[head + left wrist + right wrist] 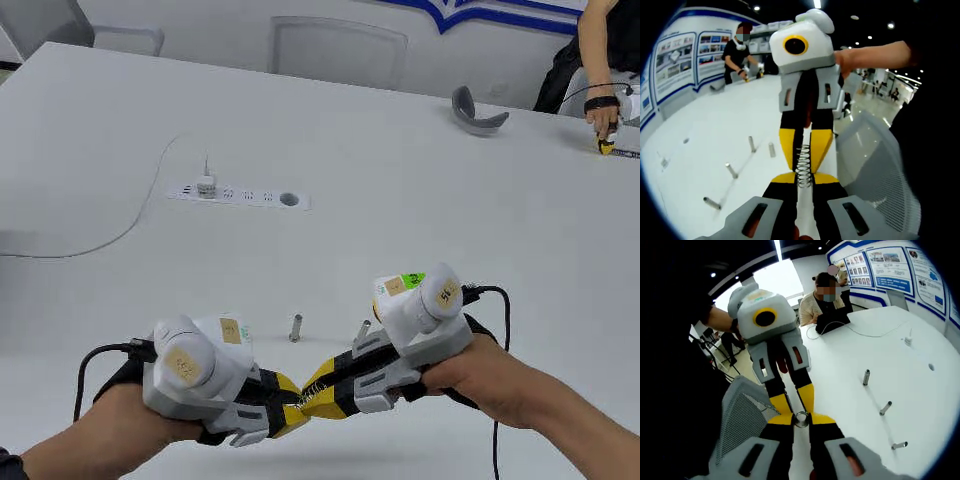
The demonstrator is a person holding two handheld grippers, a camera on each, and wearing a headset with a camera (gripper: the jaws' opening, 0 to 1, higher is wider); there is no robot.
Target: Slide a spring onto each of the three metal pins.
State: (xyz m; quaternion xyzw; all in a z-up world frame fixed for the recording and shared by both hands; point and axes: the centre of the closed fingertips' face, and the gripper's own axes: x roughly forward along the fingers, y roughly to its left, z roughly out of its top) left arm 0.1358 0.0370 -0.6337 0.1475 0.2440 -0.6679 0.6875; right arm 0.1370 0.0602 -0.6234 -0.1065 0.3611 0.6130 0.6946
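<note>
left gripper and right gripper both clamp the spring, bottom centre; over-squeezed, it could ping away.

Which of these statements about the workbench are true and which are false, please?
1. The left gripper and right gripper meet tip to tip. True.
2. The spring lies loose. False: both grippers' jaw tips hold it above the table.
3. A power strip lies beyond the upright pin. True.
4. Nothing is plugged into the power strip. False: a white plug sits in it.
</note>
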